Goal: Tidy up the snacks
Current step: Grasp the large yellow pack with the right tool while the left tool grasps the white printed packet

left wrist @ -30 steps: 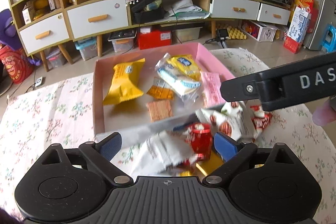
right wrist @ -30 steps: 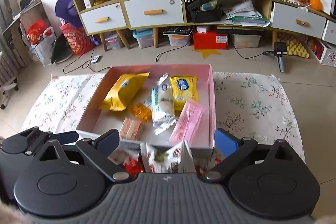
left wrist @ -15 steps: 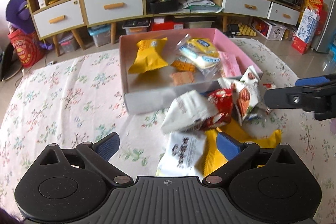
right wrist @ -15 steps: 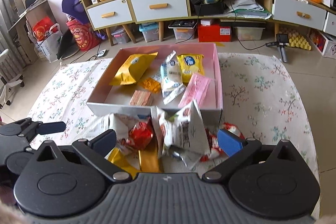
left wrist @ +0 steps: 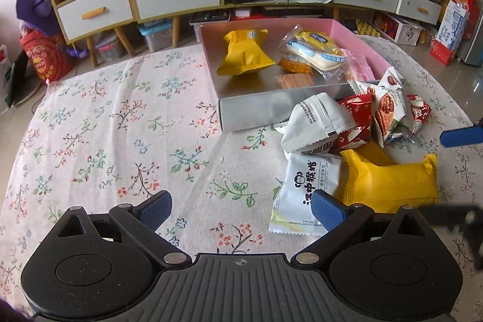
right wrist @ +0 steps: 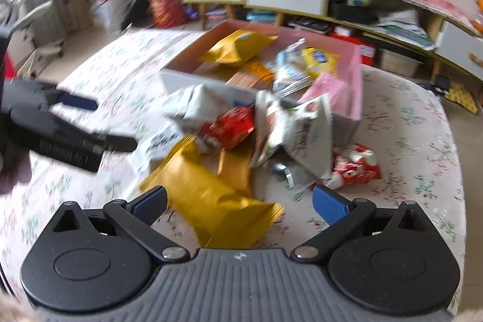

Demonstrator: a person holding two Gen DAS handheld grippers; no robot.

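1. Both your grippers have pulled back from the box (left wrist: 271, 107) over the last second; a second ago the left gripper (left wrist: 241, 210) sat right over the pile of snacks, and now it hangs above bare cloth (left wrist: 120, 116) with the pile off to its right

2. Your left gripper stands wide open and empty; the white pack (left wrist: 305, 195) lies just beside its right finger

3. Your right gripper (right wrist: 240, 207) is also spread wide, holding nothing, with a yellow bag (right wrist: 208, 201) lying between its fingers on the cloth

4. The retreat suggests a reset: no loose snack has been lifted, so the sorting still lies ahead. Several packs already sit in the box, among them a yellow pouch (left wrist: 244, 53) and a clear-wrapped cake (left wrist: 314, 50)

5. The pile rests against the box's near wall: white, red (left wrist: 356, 122) and nut-printed packs (left wrist: 389, 107), with the yellow bag (left wrist: 392, 183) nearest you

6. The left view is sharp and shows the print on the packs and the open cloth to the left

7. The right view is motion-blurred, yet it alone shows small red packs (right wrist: 356, 168) on the pile's far right, a pink pack (right wrist: 329, 86) leaning on the box's pink side, and the left gripper (right wrist: 75, 122) seen from outside
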